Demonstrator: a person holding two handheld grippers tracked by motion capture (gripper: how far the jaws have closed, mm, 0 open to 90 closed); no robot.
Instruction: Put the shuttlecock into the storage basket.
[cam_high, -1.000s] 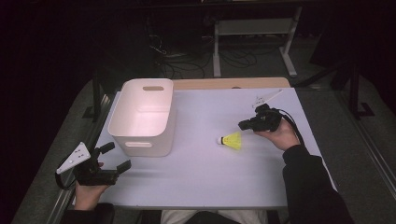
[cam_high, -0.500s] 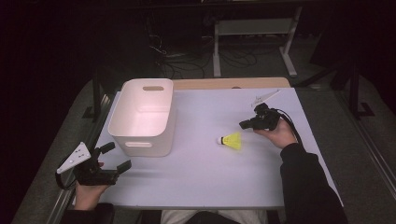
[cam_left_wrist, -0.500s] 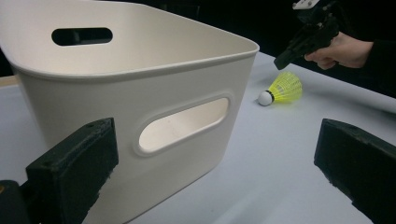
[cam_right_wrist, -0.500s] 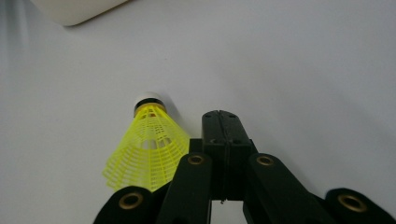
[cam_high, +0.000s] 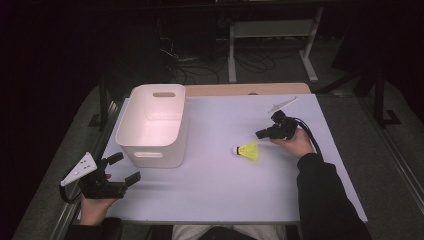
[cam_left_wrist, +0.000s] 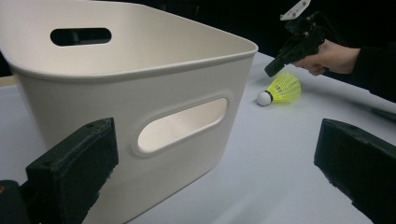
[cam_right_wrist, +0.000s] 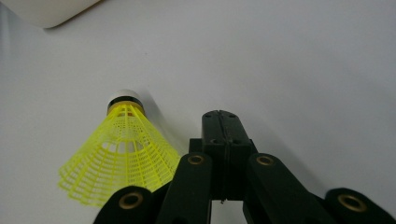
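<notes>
one white bin (cam_high: 152, 125), shuttlecock (cam_high: 248, 150) outside it

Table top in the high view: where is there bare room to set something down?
Free: the wide strip of table between the white bin and the yellow shuttlecock, plus the near edge. Crowded: around the right claw beside the shuttlecock, and the left claw by the bin.

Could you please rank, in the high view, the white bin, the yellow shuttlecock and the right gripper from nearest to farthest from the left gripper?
From the left gripper:
1. white bin, just ahead of its jaws, at the table's left.
2. yellow shuttlecock, lying mid-table to the right.
3. right gripper, just past the shuttlecock, on the right.
</notes>
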